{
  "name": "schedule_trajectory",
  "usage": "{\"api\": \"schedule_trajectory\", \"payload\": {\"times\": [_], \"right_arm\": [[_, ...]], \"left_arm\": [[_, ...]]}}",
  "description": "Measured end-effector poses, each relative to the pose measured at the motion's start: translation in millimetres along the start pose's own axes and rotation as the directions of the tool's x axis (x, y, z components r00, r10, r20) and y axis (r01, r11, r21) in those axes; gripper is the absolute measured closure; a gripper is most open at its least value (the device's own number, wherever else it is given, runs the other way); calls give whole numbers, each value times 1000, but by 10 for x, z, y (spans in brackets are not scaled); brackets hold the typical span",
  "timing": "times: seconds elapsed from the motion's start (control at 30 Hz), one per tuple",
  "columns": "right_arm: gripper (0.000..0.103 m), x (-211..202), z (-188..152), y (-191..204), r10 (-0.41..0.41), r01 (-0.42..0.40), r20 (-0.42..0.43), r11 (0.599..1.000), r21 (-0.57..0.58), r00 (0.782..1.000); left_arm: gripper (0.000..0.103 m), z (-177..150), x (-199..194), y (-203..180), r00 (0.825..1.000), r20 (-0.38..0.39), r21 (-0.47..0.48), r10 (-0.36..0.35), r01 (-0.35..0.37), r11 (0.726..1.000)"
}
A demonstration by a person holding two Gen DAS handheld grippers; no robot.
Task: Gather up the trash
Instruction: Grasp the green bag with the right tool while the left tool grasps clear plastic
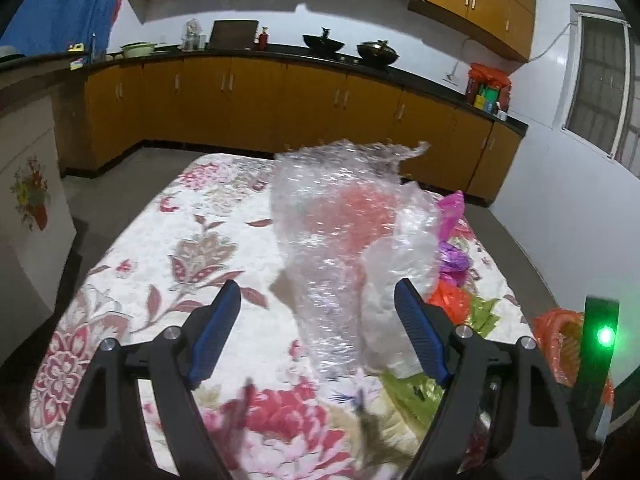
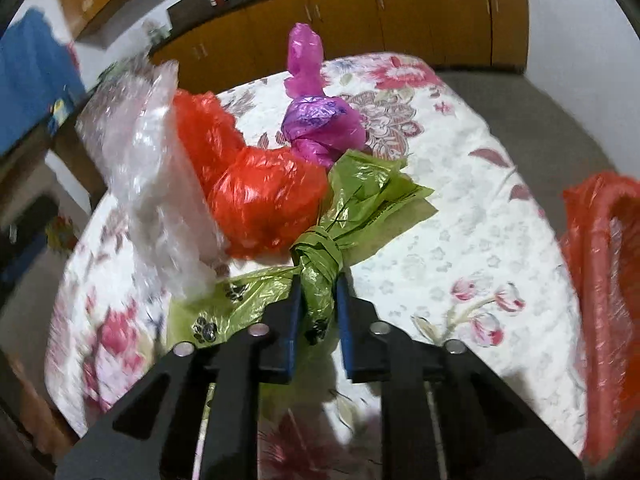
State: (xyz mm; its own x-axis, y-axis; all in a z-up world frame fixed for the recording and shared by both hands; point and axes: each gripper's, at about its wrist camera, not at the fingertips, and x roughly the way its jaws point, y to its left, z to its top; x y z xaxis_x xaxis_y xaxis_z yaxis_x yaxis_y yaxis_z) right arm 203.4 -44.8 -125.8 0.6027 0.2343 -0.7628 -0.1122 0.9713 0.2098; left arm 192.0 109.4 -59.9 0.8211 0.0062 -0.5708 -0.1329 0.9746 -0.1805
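Trash lies in a cluster on a desk [image 2: 460,208] covered with a white cloth printed with red and pink flowers. A green plastic bag [image 2: 360,204], knotted and printed with small black paw marks, is the only piece with any print; no readable words show on it. The right claw [image 2: 318,280] is clenched on the twisted neck of this green bag just below its knot, blue pads pressing in from both sides. Touching the green bag on its left is a crumpled orange-red bag [image 2: 256,196], and behind both sits a knotted magenta and purple bag [image 2: 316,120] with one end standing upright. A wad of clear bubble wrap [image 2: 152,168] stands at the left of the orange-red bag, blurred in this view.

In the left wrist view the bubble wrap [image 1: 344,240] rises tall in front of the left claw [image 1: 318,304], whose blue fingers are spread wide with the wrap's lower part between them and not pinched; it is released. At the desk's right edge stands an orange-red bin [image 2: 604,280] lined with orange plastic. Behind runs a kitchen counter [image 1: 280,54] with woks, over orange-brown cabinets [image 1: 248,100].
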Motion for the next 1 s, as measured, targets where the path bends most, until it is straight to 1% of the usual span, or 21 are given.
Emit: {"api": "schedule_trajectory", "payload": {"times": [0.1,0.23,0.37,0.5,0.57,0.63,0.7,0.83,1.0], "right_arm": [[90,-165,-56,-196,-37,37,18,999,22,999],[90,-435,-129,-474,-82,79,56,996,48,995],[90,-621,-162,-666,-96,91,69,993,74,993],[90,-680,-186,-738,-90,84,69,993,89,994],[90,-693,-194,-745,-86,80,70,993,91,994],[90,-707,-202,-747,-82,75,73,993,93,994],[90,-712,-202,-745,-79,71,75,993,96,994],[90,-750,-209,-732,-71,63,83,993,99,994],[90,-847,-217,-710,-68,58,105,994,94,992]], "left_arm": [[25,6,60,-149,1000,-6,21,-23,23,1000],[25,17,223,-338,999,-28,40,-30,31,999],[25,35,416,-474,998,-59,53,-15,19,998],[25,18,592,-582,996,-81,97,30,-23,995],[31,-3,659,-592,994,-95,107,44,-34,994],[45,-22,709,-580,992,-115,106,43,-31,994],[55,-42,728,-560,991,-125,103,42,-29,994],[64,-67,683,-536,993,-118,105,22,-10,994],[68,-80,518,-557,996,-89,119,-12,22,993]]}}
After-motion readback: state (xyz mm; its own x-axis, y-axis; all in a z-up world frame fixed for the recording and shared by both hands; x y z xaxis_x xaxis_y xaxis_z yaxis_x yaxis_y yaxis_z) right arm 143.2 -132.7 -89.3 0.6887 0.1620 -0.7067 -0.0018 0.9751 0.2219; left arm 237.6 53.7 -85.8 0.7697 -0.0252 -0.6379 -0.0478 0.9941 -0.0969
